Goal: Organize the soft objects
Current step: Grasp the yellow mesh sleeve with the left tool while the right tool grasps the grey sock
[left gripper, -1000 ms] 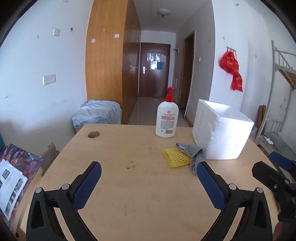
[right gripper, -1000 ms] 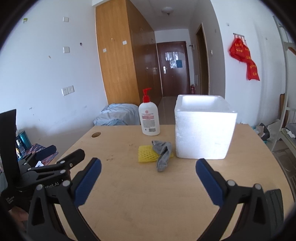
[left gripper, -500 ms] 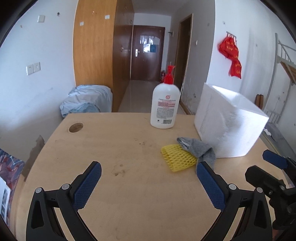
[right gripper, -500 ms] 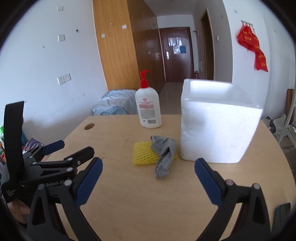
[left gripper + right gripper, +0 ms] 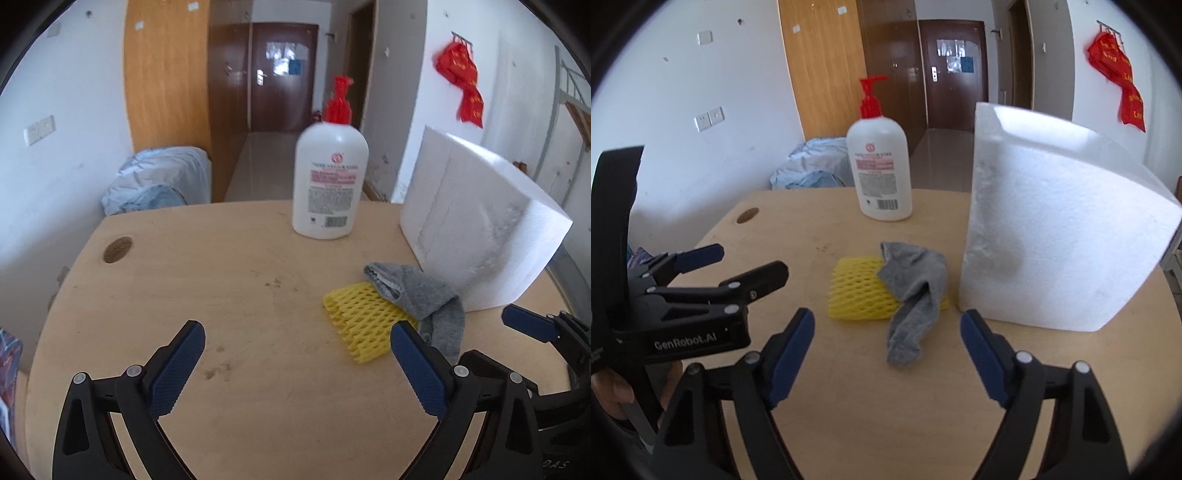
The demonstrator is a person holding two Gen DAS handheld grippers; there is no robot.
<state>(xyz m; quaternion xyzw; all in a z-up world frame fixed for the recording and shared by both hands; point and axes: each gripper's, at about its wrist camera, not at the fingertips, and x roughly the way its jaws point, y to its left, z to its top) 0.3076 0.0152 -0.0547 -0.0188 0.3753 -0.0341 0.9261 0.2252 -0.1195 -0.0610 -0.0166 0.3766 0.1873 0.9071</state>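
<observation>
Approach step, nothing grasped yet. Grey sock (image 5: pixel 916 291) draped over yellow foam fruit net (image 5: pixel 858 291) on surface (image 5: pixel 849 406), just beside white foam box (image 5: pixel 1060 236). Right gripper (image 5: pixel 886 343) angled down at sock, jaws apart, just been narrowing, nothing between. Left gripper (image 5: pixel 295 362) angled down alongside, wide apart, empty. Next, likely: descend, pinch sock, lift into box.
</observation>
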